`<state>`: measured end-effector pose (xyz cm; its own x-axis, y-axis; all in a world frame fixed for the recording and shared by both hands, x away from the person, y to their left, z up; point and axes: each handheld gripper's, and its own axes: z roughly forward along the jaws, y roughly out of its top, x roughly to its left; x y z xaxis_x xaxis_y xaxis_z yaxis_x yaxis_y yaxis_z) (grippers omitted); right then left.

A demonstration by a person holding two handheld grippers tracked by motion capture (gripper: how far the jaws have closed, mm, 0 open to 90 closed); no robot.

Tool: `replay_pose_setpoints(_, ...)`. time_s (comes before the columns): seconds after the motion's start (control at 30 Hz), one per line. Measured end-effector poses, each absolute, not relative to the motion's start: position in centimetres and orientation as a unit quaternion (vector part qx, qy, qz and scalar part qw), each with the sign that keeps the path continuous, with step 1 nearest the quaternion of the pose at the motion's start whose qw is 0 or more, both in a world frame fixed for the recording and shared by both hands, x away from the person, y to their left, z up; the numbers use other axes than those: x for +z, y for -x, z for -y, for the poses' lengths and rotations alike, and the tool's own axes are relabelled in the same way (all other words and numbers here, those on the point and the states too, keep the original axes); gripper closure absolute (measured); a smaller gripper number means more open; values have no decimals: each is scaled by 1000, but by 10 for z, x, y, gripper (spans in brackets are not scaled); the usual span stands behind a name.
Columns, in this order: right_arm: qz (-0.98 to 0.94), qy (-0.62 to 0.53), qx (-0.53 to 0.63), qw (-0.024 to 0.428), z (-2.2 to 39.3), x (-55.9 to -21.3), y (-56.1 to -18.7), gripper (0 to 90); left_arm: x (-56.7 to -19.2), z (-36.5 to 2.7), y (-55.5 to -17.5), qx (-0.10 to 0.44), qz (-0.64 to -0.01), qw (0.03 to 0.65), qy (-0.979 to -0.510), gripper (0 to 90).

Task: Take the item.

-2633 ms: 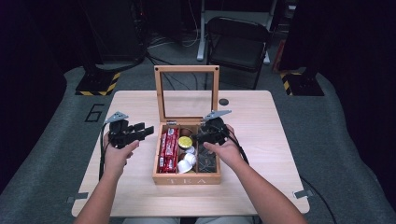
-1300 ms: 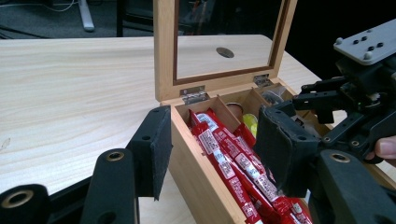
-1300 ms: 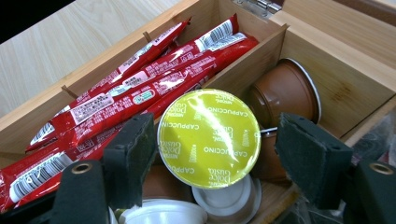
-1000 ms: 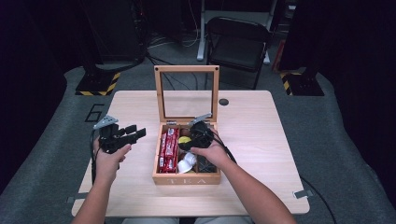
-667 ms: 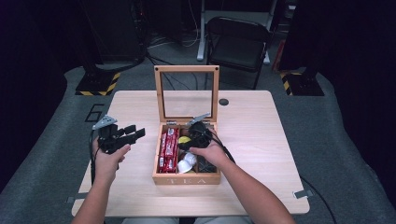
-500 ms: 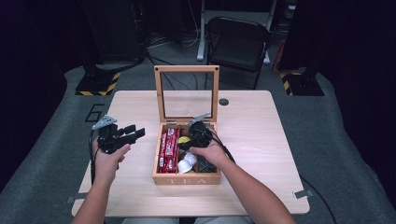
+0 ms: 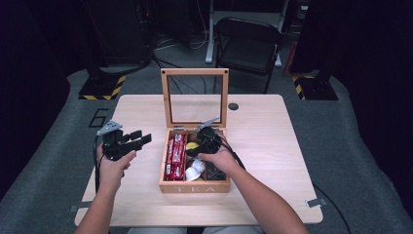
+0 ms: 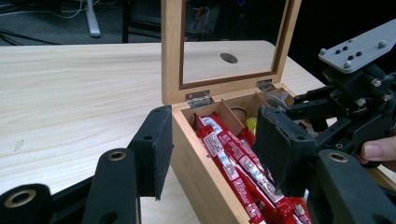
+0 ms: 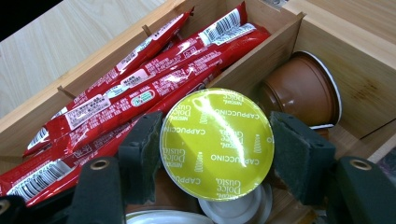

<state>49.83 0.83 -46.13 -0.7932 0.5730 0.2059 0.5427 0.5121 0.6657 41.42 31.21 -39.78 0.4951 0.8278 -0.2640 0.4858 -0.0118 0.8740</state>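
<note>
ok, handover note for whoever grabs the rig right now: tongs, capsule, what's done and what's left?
Right tongs: inside the wooden tea box, pads either side of the yellow-lidded cappuccino capsule; contact on both sides looks likely, but a firm grip isn't confirmed.
Left tongs: open, holding nothing, above the table left of the box.
Box: lid up; red stick packets in the left compartment; brown capsule on its side beside the yellow one; white capsules in the middle compartment.
Done: box open, capsule reached.
Left: probably lift the capsule out, minding the divider.
</note>
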Motion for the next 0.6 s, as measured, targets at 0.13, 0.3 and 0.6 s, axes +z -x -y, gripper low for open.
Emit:
replay_pose_setpoints(0.13, -870, -319, 375, 25, -9, -461, -497, 371, -398, -312, -414, 166, -474, 518, -692, 469)
replay_pose_setpoints(0.3, -869, -319, 377, 31, -9, -457, -494, 372, -398, -312, -414, 165, -475, 517, -692, 469)
replay_pose_setpoints(0.6, -865, -312, 391, 44, -5, -448, -491, 372, -398, -311, -414, 166, -475, 516, -693, 469)
